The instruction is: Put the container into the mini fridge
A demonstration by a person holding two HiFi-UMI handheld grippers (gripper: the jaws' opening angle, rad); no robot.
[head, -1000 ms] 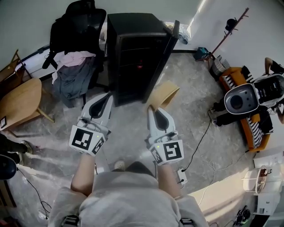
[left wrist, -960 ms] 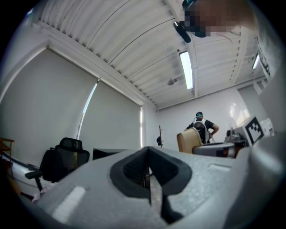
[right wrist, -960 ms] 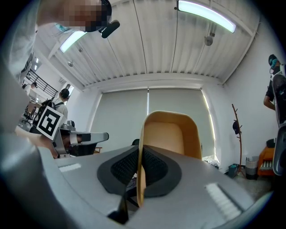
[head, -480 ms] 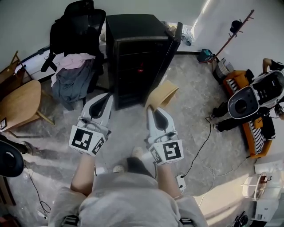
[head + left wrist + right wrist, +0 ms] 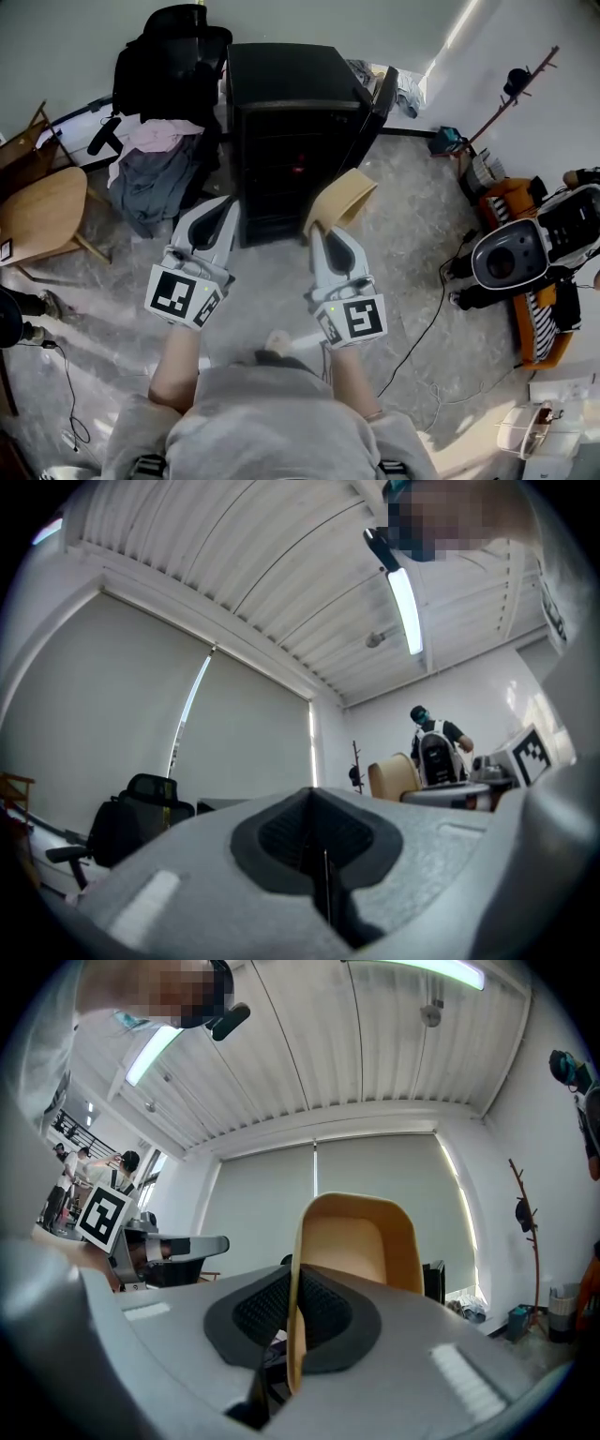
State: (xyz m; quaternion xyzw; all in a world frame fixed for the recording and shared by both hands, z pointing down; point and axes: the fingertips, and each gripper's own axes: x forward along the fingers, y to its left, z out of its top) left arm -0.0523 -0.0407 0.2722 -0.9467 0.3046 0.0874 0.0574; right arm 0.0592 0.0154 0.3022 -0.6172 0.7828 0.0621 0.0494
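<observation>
Container [image 5: 343, 197], a tan rounded plastic tub: we find it carried in the air, its wall pinched between the jaws of the right gripper [image 5: 322, 232]. It projects straight ahead of the tips, towards the open front of the black boxy mini fridge [image 5: 286, 112], close by. We judge a forward push suffices. The left gripper [image 5: 226, 206] is level beside it, jaws together on nothing. The right gripper view shows the wall edge-on between the pads. The head view alone shows the fridge's dark shelves.

Bright ceiling strip light [image 5: 405, 607], heavy fisheye-warped edges
</observation>
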